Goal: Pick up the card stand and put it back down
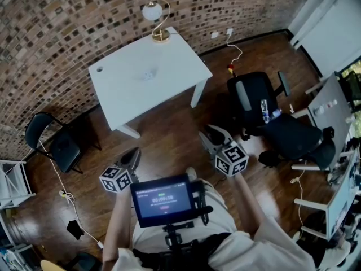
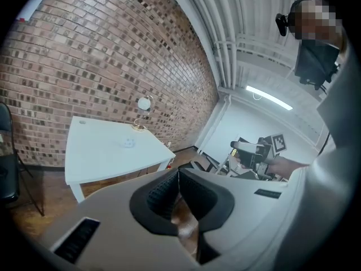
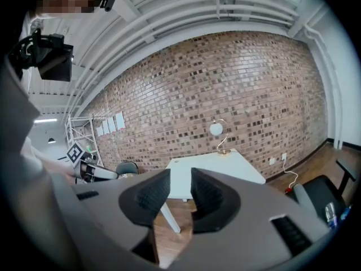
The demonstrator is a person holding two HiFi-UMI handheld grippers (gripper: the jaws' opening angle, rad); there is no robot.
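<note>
White worktop (image 1: 169, 55) stands ahead of you by the brick wall (image 1: 67, 16), and the small card stand (image 1: 148, 74) sits near its middle, with a lamp (image 1: 157, 17) at its far edge. Your left gripper (image 1: 134, 154) is short of the worktop's near edge, well apart from it, jaws closed on nothing. Your right gripper (image 1: 210, 135) hangs off the worktop's near right corner, jaws parted, only floor (image 1: 169, 134) showing between them
</note>
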